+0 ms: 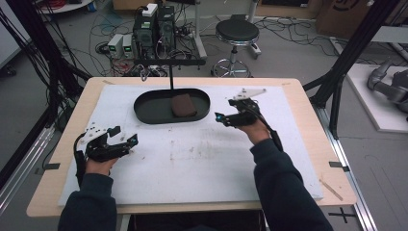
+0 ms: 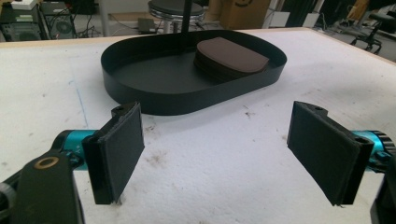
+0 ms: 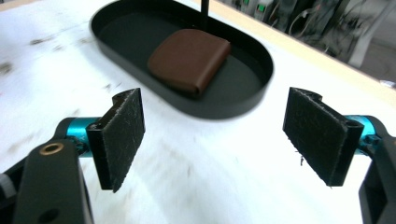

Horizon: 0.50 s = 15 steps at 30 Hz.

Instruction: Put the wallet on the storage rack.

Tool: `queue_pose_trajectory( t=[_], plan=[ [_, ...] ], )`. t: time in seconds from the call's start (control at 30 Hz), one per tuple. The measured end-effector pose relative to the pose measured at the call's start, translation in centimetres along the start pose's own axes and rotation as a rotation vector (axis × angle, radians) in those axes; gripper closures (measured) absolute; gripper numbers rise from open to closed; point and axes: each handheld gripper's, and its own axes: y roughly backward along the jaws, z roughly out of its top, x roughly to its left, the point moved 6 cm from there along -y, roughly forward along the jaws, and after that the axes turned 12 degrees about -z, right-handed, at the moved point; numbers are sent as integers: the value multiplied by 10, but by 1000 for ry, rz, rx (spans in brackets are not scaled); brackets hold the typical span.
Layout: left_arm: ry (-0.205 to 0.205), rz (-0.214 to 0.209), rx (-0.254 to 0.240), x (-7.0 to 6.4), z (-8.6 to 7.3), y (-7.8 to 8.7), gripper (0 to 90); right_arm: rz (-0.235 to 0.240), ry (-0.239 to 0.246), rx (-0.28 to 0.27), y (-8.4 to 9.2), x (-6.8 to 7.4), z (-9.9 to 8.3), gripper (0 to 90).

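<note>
Down at the near edge of the high view, two dark-sleeved forearms come in over a white mat (image 1: 192, 159) that covers most of a light wooden table (image 1: 57, 159). The left hand (image 1: 98, 166) sits at the near left of the mat, wrapped around the left gripper (image 1: 126, 136), which points right and slightly far, toward the middle of the table. Its jaws stand wide apart with nothing between them; in the left gripper view the two black pads (image 2: 119, 149) frame bare, smudged mat.

The right hand (image 1: 255, 131) reaches farther out, at the right of the mat, and holds the right gripper (image 1: 225, 111) turned left toward the tray. A grey three-cornered plate (image 1: 248, 92) sits on top of it. Its jaws are also spread wide and hold nothing, as the right gripper view shows.

A black oval tray (image 1: 149, 113) lies on the far middle of the mat, between the two grippers and beyond them. Inside it, in its right half, rests a flat brown pad (image 1: 184, 105) with rounded corners. A thin black post (image 1: 170, 72) rises at the tray's far rim.

Beyond the table stand a black stool (image 1: 236, 31) and a rack of electronics (image 1: 154, 29) among loose cables on the floor. No writing or brand mark can be read anywhere.
</note>
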Motion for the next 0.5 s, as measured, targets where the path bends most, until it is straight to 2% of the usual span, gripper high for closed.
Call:
queue_pose_trajectory(
  t=[0.1, 0.2, 0.3, 0.4, 0.5],
  plan=[
    [-12, 8, -4, 0, 2, 0, 188, -34, 31, -40, 29, -7, -19, 207],
    [-15, 20, -18, 0, 4, 0, 190, -60, 50, -69, 47, -11, -38, 205],
    [-23, 23, -24, -1, 6, 0, 190, -95, 60, -46, 56, -15, -58, 205],
    [-29, 25, -30, -3, 7, 1, 190, -102, 2, -54, 61, -16, -73, 205],
    [-38, 24, -28, -3, 7, 2, 190, -123, -17, -69, 62, -18, -81, 205]
  ],
)
